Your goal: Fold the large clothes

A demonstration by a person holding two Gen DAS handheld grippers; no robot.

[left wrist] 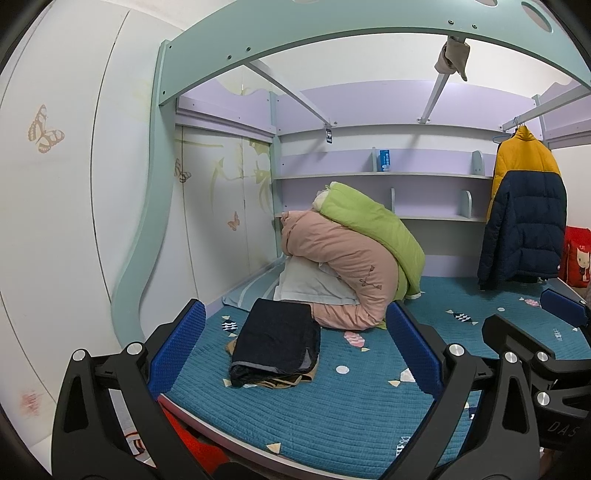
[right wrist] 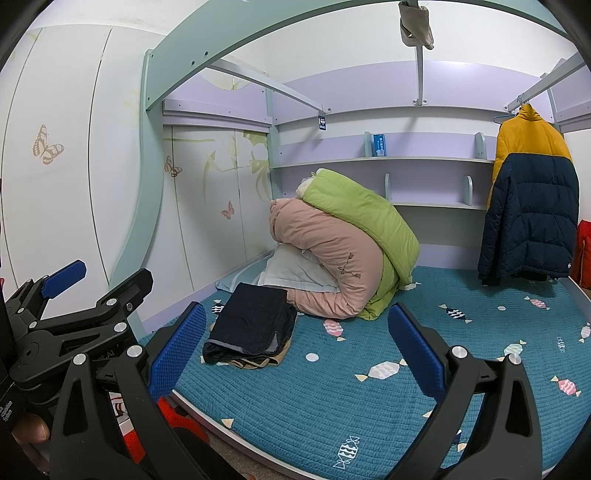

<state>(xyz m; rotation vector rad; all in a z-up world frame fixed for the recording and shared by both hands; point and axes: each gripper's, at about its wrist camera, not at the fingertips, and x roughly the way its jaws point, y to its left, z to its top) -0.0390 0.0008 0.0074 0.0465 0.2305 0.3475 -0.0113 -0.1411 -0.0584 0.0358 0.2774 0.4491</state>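
A folded dark navy garment (left wrist: 275, 341) lies on top of a folded tan one on the teal bed quilt (left wrist: 332, 413). It also shows in the right wrist view (right wrist: 251, 325). My left gripper (left wrist: 295, 347) is open and empty, held near the bed's front edge with the stack between its blue fingers in view. My right gripper (right wrist: 299, 350) is open and empty, to the right of the left one. A yellow and navy puffer jacket (left wrist: 524, 218) hangs on a hanger at the right, also in the right wrist view (right wrist: 532, 199).
A rolled pink duvet (left wrist: 343, 273), a green duvet (left wrist: 373, 236) and a white pillow (left wrist: 310, 284) are piled behind the stack. Shelves (left wrist: 384, 175) run along the back wall. A bunk frame (left wrist: 332, 29) arches overhead. A red bag (left wrist: 578, 258) sits at far right.
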